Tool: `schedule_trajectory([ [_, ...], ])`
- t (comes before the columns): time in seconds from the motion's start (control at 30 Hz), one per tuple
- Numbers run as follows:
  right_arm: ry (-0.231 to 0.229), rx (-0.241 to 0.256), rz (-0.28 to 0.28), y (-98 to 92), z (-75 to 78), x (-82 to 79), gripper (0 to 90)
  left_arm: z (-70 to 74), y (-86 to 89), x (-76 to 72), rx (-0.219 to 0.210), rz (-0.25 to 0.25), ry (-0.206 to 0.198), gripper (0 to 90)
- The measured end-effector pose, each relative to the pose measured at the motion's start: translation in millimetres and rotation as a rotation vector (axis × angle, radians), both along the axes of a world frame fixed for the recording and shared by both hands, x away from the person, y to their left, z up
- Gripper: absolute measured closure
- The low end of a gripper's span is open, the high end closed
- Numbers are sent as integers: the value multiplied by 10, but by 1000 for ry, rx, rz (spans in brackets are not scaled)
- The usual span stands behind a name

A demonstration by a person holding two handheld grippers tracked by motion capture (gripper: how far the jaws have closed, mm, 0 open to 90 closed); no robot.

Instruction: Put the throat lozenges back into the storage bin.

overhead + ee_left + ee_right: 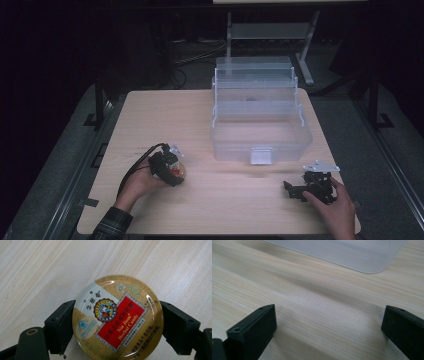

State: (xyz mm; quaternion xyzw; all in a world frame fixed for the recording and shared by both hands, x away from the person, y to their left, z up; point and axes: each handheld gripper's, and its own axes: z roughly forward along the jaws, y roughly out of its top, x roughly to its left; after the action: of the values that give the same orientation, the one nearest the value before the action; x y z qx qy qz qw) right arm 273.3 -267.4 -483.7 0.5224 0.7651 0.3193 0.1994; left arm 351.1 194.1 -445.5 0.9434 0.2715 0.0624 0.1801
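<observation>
A round gold and red candy tin (117, 320) labelled Nin Jiom Herbal Candy lies on the wooden table (165, 115). My left gripper (117, 327) is shut on the tin, one black jaw pressed against each side of it. From above, the tin (179, 172) peeks out red and gold under my left gripper (172, 172) at the table's front left. My right gripper (290, 190) rests low at the front right with its jaws wide apart and nothing between them; in its own view the right gripper (329, 327) faces bare wood.
A clear plastic storage box (260, 135) with its stepped lid raised stands at the back centre right; its pale front corner (352, 255) lies just ahead of my right gripper. A metal stand (305, 45) and cables lie on the dark floor beyond.
</observation>
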Motion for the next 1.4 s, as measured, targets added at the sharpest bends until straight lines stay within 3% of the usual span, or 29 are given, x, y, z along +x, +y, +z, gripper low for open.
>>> schedule_trajectory([
  [0.57, 0, 0, 0, 0, 0, 0, 0, 58, 48, 10, -33, 15, 3, 196],
  [1.2, 0, -1, 0, 0, 0, 0, 0, 270, 31, 28, -95, 15, -24, 196],
  [1.4, 0, 0, 0, 0, 0, 0, 0, 322, 6, 34, -97, 9, -31, 197],
])
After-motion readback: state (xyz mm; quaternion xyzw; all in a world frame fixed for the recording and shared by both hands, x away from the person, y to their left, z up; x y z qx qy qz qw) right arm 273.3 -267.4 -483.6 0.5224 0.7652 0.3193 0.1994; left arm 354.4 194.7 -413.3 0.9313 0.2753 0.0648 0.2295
